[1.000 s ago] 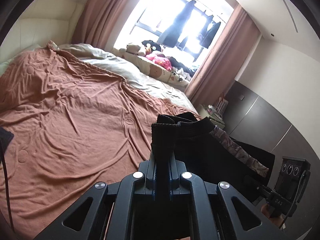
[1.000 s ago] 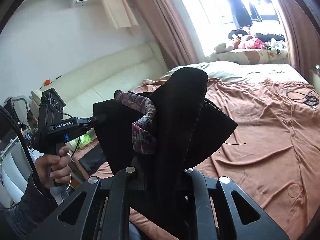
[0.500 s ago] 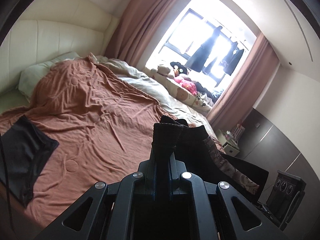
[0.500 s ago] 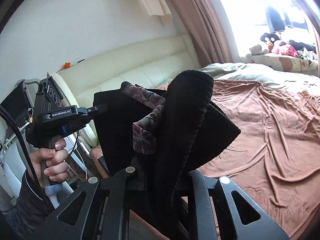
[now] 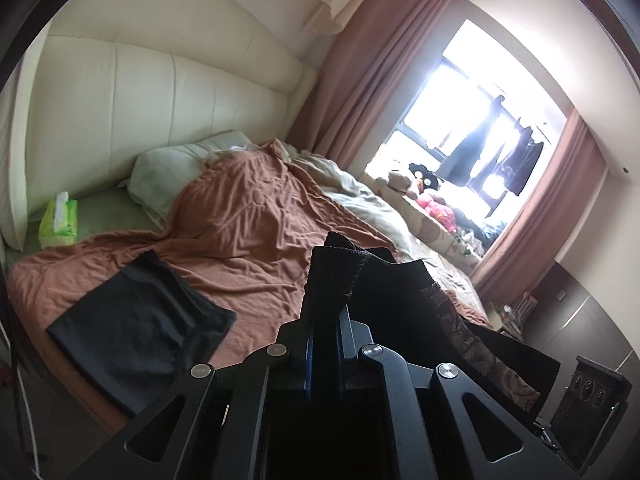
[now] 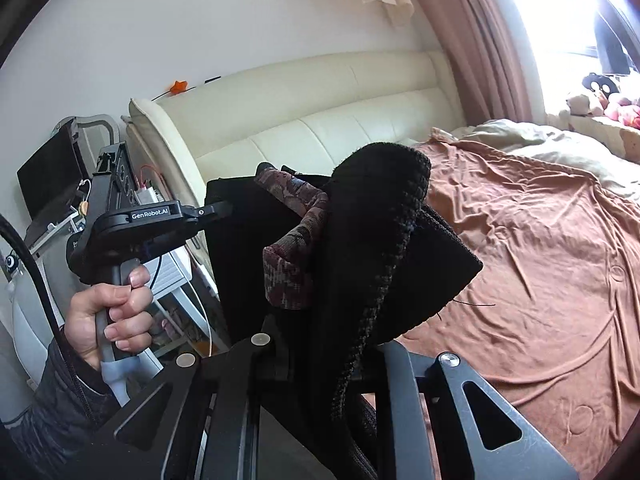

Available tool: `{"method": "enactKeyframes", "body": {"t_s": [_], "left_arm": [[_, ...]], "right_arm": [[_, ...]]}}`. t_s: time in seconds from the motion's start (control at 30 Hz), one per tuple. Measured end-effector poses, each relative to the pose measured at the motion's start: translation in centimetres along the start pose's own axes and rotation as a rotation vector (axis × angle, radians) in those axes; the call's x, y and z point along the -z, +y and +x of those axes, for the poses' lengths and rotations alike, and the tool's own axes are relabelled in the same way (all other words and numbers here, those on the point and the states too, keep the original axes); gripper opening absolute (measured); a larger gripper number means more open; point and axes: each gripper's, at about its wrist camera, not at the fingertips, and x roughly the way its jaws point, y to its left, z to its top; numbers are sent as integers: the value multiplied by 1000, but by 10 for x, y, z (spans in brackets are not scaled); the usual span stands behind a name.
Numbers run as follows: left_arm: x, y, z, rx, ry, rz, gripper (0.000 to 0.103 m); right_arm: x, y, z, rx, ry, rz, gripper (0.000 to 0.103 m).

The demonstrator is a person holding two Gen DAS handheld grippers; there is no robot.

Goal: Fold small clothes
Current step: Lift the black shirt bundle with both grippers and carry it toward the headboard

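Both the left gripper (image 5: 325,312) and the right gripper (image 6: 344,344) clamp a black knitted garment with a patterned maroon band (image 6: 296,240), stretched between them. Ahead of the left jaws (slightly leftward) lies a flat folded black cloth (image 5: 140,320) on the rust-brown bedsheet (image 5: 248,220).

Garment (image 5: 384,300) showing black, with band (image 6: 296,240) in maroon-grey mottled print. Bedspread (image 5: 248,224) showing rust-brown. Folded cloth (image 5: 136,328) on it looking black. Headboard (image 5: 152,100) showing cream. Pillow (image 5: 164,176) looking off-white. Tissue pack (image 5: 58,220) glowing lime green. Curtains (image 5: 360,80) hanging dusty pink. Quilt (image 5: 360,200) lying beige. Plush toys (image 5: 436,208) showing pink and tan. Both hand-held grippers, left (image 5: 326,320) and right (image 6: 332,344), showing black. Sleeve (image 6: 52,412) looking dark grey, quilted. Star (image 6: 179,86) on wall showing orange.
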Motion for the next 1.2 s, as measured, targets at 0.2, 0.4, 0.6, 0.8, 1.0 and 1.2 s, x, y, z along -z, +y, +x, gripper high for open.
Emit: {"method": "enactKeyframes", "body": {"t_s": [0.2, 0.4, 0.6, 0.8, 1.0, 1.2], "left_arm": [[-36, 45, -27, -78, -52, 9, 8], [-67, 81, -41, -162, -74, 22, 8], [-86, 110, -42, -208, -106, 24, 8], [-94, 136, -30, -204, -100, 29, 8], [-98, 159, -13, -226, -75, 36, 8], [-94, 178, 11, -277, -46, 33, 8]], "right_arm": [[-14, 21, 46, -50, 2, -25, 12], [-15, 36, 85, -85, 24, -60, 12], [-10, 45, 113, -123, 48, -95, 12], [-4, 47, 133, -161, 78, -129, 12], [-3, 40, 164, -201, 118, -125, 12], [-1, 7, 201, -226, 172, -90, 12]]}}
